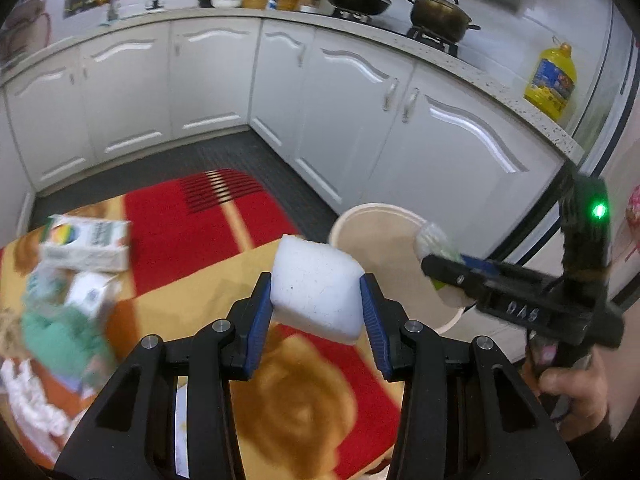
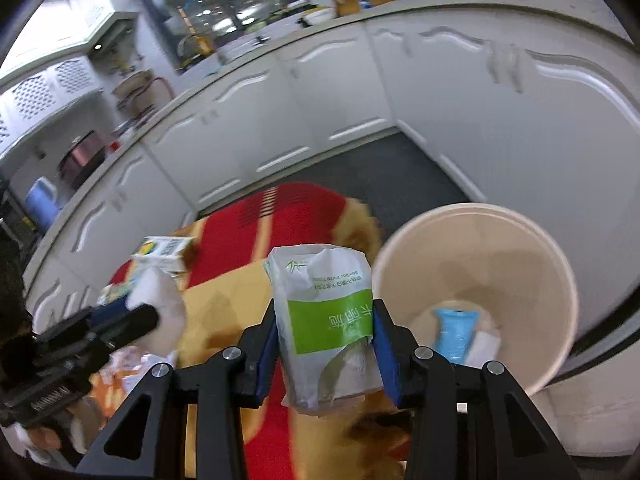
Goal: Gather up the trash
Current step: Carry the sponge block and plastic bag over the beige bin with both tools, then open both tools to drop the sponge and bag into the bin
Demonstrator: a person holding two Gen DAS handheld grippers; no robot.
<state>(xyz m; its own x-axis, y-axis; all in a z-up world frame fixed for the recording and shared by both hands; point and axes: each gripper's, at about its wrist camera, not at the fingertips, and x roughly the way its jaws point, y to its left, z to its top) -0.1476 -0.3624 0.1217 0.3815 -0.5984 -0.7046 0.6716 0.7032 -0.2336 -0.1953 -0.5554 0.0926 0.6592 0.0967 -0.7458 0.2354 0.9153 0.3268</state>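
My left gripper (image 1: pixel 316 296) is shut on a white foam block (image 1: pixel 316 288), held above the red and yellow mat (image 1: pixel 208 216). My right gripper (image 2: pixel 324 344) is shut on a green and white tissue pack (image 2: pixel 324 320), just left of the beige bin (image 2: pixel 476 240). In the left wrist view the right gripper (image 1: pixel 436 268) holds the pack over the bin's rim (image 1: pixel 360 216). In the right wrist view the left gripper (image 2: pixel 148 320) shows at left with the foam block (image 2: pixel 164 304). A blue wrapper (image 2: pixel 456 332) and white scraps lie in the bin.
A milk carton (image 1: pixel 88 244), a green cloth (image 1: pixel 56 336), white crumpled paper (image 1: pixel 28 400) and other scraps lie on the mat's left side. White cabinets (image 1: pixel 340 100) run behind, above a dark floor (image 1: pixel 224 156). A yellow oil bottle (image 1: pixel 552 80) stands on the counter.
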